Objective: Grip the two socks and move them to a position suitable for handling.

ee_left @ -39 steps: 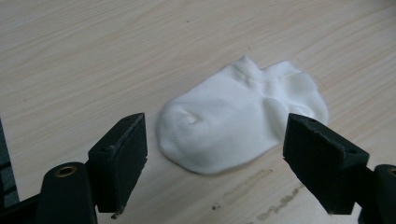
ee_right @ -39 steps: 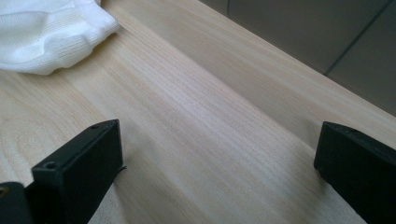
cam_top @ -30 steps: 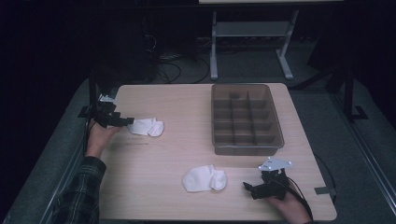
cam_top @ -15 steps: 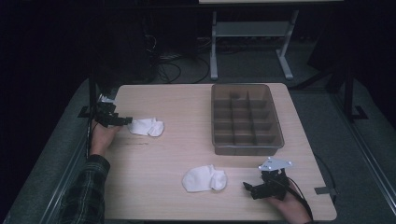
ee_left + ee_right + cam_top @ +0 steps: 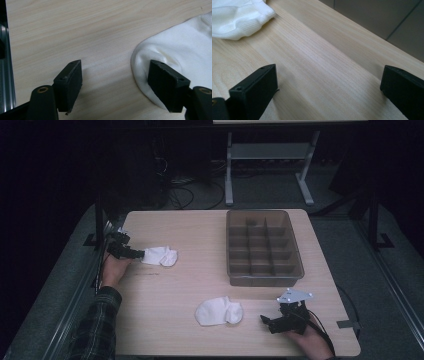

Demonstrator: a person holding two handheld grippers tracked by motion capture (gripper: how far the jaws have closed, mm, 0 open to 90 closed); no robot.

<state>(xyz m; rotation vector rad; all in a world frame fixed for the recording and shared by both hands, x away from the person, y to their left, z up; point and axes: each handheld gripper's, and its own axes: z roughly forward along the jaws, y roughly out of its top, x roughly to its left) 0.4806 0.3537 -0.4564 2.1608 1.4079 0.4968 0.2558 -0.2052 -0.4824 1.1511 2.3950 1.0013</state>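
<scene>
Socks look soft and floppy, so I'd pinch a thick fold: my left gripper [image 5: 117, 85] has its jaws wide open, one over the far white sock [image 5: 160, 255] (nothing gripped), while the right gripper [image 5: 270, 322] gapes empty beside the near sock [image 5: 218, 311] on the surface [image 5: 200, 230]

We are seeing a light wooden table [image 5: 190, 285] carrying two white socks [image 5: 160, 255] [image 5: 218, 311] and a grey divided tray [image 5: 263, 248] sitting at its far right

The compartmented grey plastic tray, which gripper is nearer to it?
Right. The right gripper sits just in front of the compartmented grey plastic tray; the left gripper is across the table, at a white sock.
</scene>
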